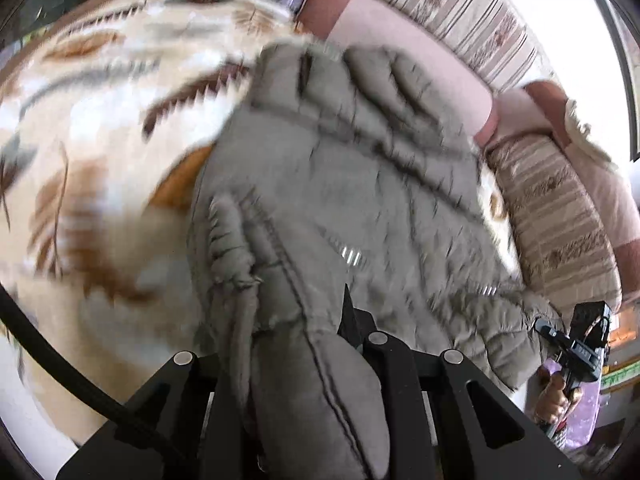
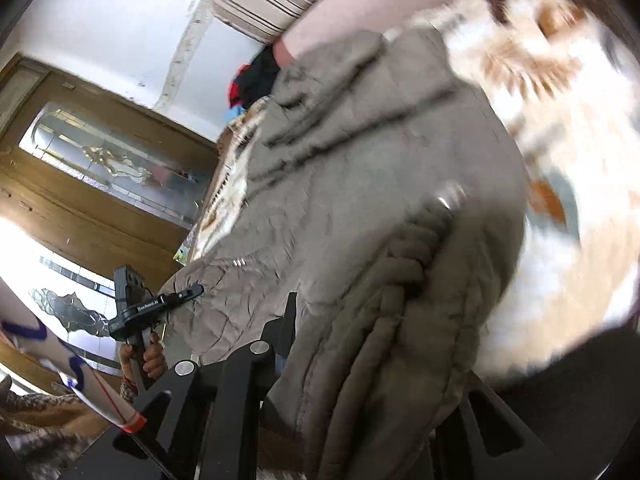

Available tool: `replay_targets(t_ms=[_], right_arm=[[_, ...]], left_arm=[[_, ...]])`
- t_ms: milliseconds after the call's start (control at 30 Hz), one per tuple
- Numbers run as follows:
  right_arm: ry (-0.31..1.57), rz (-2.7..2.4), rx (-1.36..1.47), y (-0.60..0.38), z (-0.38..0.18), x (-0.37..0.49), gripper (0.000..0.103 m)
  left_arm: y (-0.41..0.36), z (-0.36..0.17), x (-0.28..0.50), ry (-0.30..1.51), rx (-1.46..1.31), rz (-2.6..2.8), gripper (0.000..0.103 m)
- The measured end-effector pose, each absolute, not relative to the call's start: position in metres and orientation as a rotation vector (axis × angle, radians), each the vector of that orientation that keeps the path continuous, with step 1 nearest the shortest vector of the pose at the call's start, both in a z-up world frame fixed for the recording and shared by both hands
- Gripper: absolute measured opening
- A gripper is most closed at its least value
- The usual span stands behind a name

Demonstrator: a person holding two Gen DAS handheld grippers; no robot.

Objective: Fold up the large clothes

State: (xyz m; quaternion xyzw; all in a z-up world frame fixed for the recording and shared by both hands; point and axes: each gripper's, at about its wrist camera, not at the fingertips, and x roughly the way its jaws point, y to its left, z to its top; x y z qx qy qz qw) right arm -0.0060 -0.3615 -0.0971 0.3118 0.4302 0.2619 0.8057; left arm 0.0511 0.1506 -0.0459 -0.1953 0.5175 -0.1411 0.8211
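Observation:
A grey quilted jacket (image 1: 340, 184) lies on a cream blanket with brown leaves (image 1: 100, 120), its near edge lifted. In the left wrist view, my left gripper (image 1: 308, 328) is shut on a padded fold of the jacket's hem; one black finger (image 1: 350, 312) shows and the other is under the cloth. Far right in that view, a hand holds my right gripper (image 1: 560, 336) at the jacket's other corner. In the right wrist view, my right gripper (image 2: 360, 344) is shut on bunched folds of the jacket (image 2: 380, 168). My left gripper (image 2: 176, 298) bites the hem at the left.
Striped cushions (image 1: 460, 12) and pink cushions (image 1: 400, 48) line the far side of the blanket. A wooden door with a glass panel (image 2: 100, 168) stands behind. A red and black pile of clothes (image 2: 252, 80) lies beyond the jacket.

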Motion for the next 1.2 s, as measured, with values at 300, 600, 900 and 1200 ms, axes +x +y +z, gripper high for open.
replay_targets(t_ms=[300,600,900,1200], right_arm=[[0.751,0.446,0.619,-0.366,-0.021,0.103,0.019],[0.766,0.288,0.631,-0.372,-0.012,0.238,0.02],[0.895,0.129,0.61,-0.37,-0.062,0.35,0.021],[0.887,0.172,0.693,-0.38,-0.063,0.353,0.04]], left_arm=[[0.126,0.026,0.162,0.952,-0.336,-0.255,0.017],[0.11,0.025,0.312,0.999,-0.305,-0.116,0.018],[0.083,-0.037,0.419,1.105,-0.266,-0.013,0.021],[0.119,-0.033,0.413,1.063,-0.575,-0.192,0.046]])
